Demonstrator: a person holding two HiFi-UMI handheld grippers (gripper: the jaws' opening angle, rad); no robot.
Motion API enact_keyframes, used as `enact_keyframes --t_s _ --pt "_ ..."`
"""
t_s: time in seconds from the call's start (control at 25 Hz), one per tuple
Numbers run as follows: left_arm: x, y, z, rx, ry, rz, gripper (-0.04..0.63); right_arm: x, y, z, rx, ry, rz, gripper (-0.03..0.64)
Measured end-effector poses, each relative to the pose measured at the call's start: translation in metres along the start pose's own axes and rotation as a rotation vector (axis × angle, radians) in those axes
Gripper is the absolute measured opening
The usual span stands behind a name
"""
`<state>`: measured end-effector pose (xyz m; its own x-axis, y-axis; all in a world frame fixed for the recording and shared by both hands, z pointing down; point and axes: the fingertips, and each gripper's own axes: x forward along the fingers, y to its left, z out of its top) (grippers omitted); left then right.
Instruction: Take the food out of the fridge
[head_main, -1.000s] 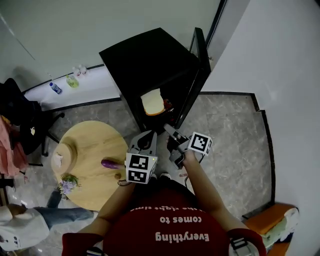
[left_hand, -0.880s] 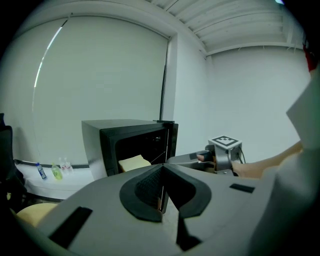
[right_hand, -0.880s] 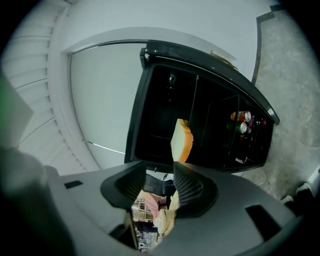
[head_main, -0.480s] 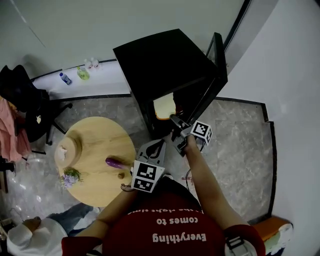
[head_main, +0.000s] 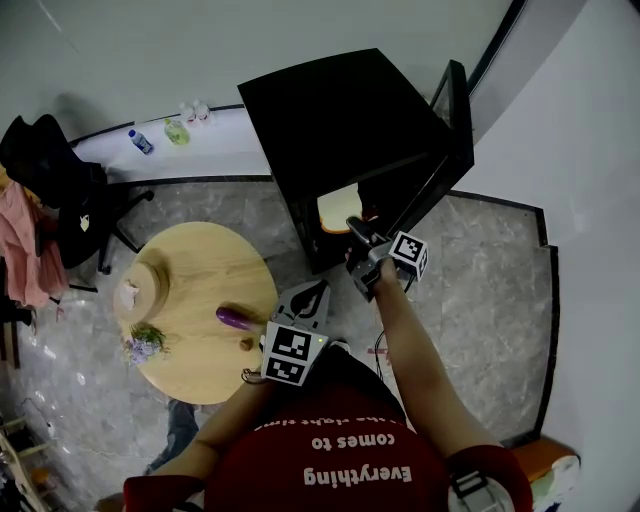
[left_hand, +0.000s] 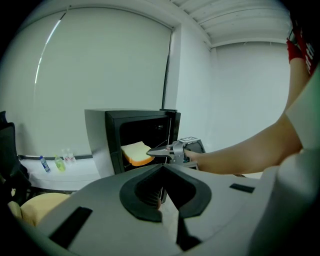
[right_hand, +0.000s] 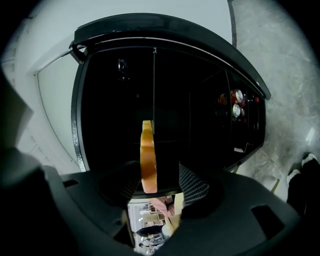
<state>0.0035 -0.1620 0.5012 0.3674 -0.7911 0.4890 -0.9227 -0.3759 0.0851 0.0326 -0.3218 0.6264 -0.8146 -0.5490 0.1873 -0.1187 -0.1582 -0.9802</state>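
Orange-crusted slice of bread (head_main: 340, 208) lies on a shelf inside the small black fridge (head_main: 330, 110), near the front of the open compartment. Fridge door (head_main: 452, 125) swung wide to the right; red cans (right_hand: 235, 102) sit in its door rack. Right hand-held gripper (head_main: 358, 232) reaches into the fridge mouth with its jaws opening. In the right gripper view the slice shows edge-on between them, clear of the checkered pad on one side, so not yet pinched. Left hand-held gripper (head_main: 318, 286) hangs lower and back from the fridge, just above the person's red shirt, jaws clenched together on nothing. Its own view looks past them at the bread and the other arm. Round wooden surface (head_main: 190, 270) stands left of the fridge, carrying a purple aubergine-like thing (head_main: 235, 318) and a small bunch of flowers (head_main: 143, 343). Two bottles (head_main: 140, 141) stand on the white ledge along the wall, with a black chair (head_main: 60, 190) nearby.
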Motion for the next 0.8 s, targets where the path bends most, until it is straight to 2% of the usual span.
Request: enact_keyframes --t_s 0.12,0.28,0.32,0.36,0.64,0.8 --pt "0.002 0.001 -0.001 -0.001 0.003 0.005 0.006 0.002 0.003 0.004 0.031 -0.011 0.033 0.221" --pt "0.003 0.001 -0.001 0.004 0.004 0.006 0.006 0.002 0.014 0.008 0.116 -0.052 0.149 0.213" --pt "0.003 0.001 -0.001 0.005 0.004 0.006 0.006 0.001 0.015 0.008 0.125 -0.056 0.163 0.170" --pt "0.003 0.001 0.000 0.006 0.003 0.007 0.006 0.001 0.016 0.008 0.122 -0.055 0.167 0.110" --pt "0.000 0.010 0.005 0.012 -0.010 0.027 0.006 -0.005 0.023 0.005 0.095 -0.029 0.197 0.094" --pt "-0.004 0.017 0.009 0.011 -0.026 0.045 0.006 -0.021 0.030 -0.003 0.042 -0.003 0.223 0.094"
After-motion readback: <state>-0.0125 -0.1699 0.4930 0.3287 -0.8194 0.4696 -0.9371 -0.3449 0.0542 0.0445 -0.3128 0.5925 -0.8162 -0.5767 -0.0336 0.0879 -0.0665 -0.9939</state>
